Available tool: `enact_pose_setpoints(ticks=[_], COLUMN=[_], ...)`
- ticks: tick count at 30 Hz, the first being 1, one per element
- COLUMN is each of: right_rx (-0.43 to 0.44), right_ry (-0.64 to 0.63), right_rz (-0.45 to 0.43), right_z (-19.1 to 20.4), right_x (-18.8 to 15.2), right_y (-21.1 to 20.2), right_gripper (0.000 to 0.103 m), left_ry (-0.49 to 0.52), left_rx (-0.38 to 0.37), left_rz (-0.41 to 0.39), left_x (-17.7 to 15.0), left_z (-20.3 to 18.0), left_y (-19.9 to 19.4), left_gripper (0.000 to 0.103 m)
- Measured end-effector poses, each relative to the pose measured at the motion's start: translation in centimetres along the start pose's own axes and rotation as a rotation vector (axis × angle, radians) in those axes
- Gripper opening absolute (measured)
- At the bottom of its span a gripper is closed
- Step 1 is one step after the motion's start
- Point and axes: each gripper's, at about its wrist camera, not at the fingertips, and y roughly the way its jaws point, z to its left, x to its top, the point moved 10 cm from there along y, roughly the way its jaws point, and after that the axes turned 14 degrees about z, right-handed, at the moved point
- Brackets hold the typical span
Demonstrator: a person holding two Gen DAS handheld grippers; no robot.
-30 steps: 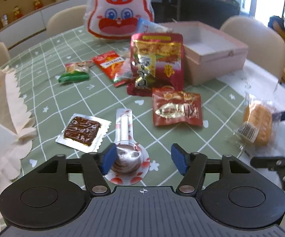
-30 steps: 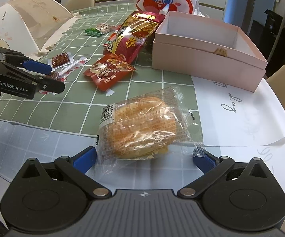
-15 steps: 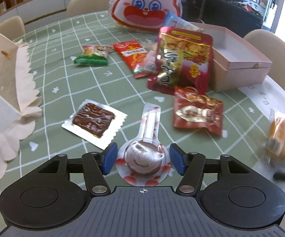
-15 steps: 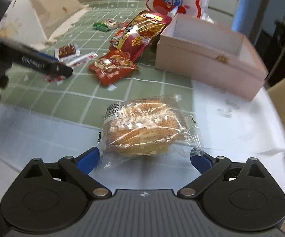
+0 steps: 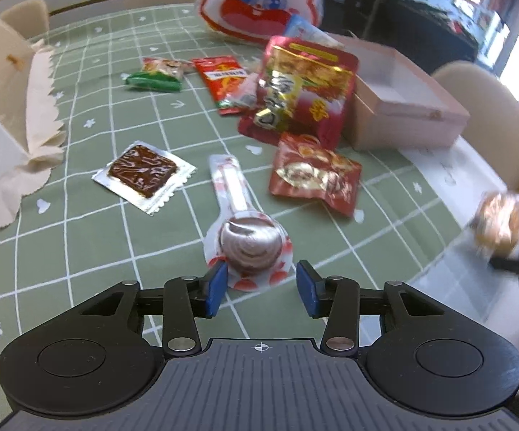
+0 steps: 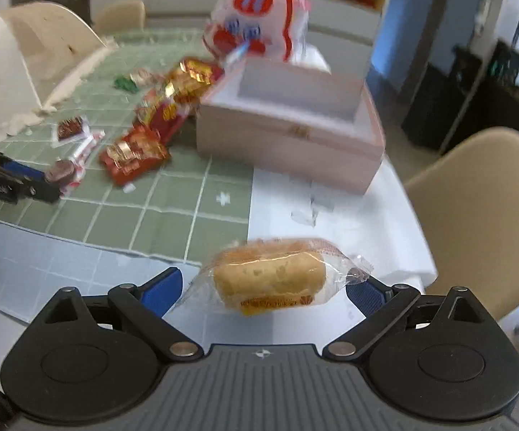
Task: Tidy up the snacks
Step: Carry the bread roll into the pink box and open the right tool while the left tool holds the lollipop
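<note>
left claw closing round lollipop, packets beyond

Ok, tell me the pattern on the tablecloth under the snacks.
The tablecloth is sage green with a white grid and small white motifs, clearest in the left wrist view.

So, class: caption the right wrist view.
Right hand-held gripper holds a wrapped bun before the pink box.

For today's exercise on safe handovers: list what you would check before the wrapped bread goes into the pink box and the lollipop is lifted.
1. Wrapped bread held in right gripper, off the table: ok.
2. Pink box open: ok.
3. Room inside the box: ok, its visible part looks empty.
4. Lollipop between the closing left gripper jaws: ok.
5. Left pads pressing the lollipop: not ok, a gap remains.
6. Small red packet apart from the lollipop: ok.
</note>
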Motion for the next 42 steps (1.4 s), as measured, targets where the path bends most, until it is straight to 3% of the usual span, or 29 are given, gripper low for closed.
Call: enact_pose_setpoints(ticks=[1,3,5,9,13,15,22,23,27,28,30,33,35,38,42], right_rx=[0.052,0.252,0.354,0.094,0.134,0.116,0.118,0.083,-0.238,-0.256,-0.166,0.057,0.117,0.111,0.047], right_ry=[0.027,0.126,0.17,0.055,0.048,0.029,-0.009,-0.017,-0.062,-0.066,-0.046,0.044,0.12,0.184,0.151], right_rz=[0.025,0.061,0.075,0.051,0.024,0.009,0.02,0.021,-0.025,-0.046,-0.077,-0.086,-0.088,-0.069,0.017], right_z=[0.5,1.5,2.2,2.7,2.9,2.9,3.1,2.7,-0.3,-0.5,-0.4,0.6,0.5,0.4,0.9], right_x=[-0.2,-0.2,-0.3,-0.4,-0.6,-0.7,-1.3,-1.3,-1.2,-1.0,-0.7,0.3,1.5,3.3,3.8], right_y=[0.3,0.3,0.4,1.1,0.0,-0.3,0.0,0.2,-0.1,-0.6,-1.8,-3.2,-3.0,-0.8,3.6], right_gripper=[0.096,0.095,0.095,0.094,0.094,0.094,0.094,0.094,0.091,0.091,0.091,0.091,0.091,0.091,0.089], left_ry=[-0.014,-0.029,-0.043,-0.023,0.009,0.0,0.006,0.006,0.008,0.009,0.01,0.019,0.006,-0.017,0.005], left_rx=[-0.001,-0.002,-0.009,0.044,0.105,0.107,0.11,0.108,0.106,0.104,0.098,0.091,0.078,0.044,0.033], left_rz=[-0.012,-0.051,-0.064,-0.044,-0.042,-0.023,-0.007,-0.006,-0.005,-0.005,-0.007,-0.011,-0.009,-0.007,-0.002], left_x=[0.2,0.8,1.4,2.3,2.5,2.4,2.2,2.3,2.3,2.4,2.4,2.3,2.1,1.6,0.6], left_z=[0.2,0.4,0.4,-0.2,-0.6,-0.4,-0.2,-0.2,-0.2,-0.2,-0.2,-0.2,-0.2,-0.1,-0.4], left_y=[-0.3,-1.1,-1.4,-0.2,0.3,0.9,1.4,1.4,1.5,1.5,1.5,1.5,1.3,1.0,0.4], left_gripper=[0.047,0.047,0.047,0.048,0.048,0.052,0.052,0.052,0.052,0.052,0.052,0.051,0.051,0.051,0.051])
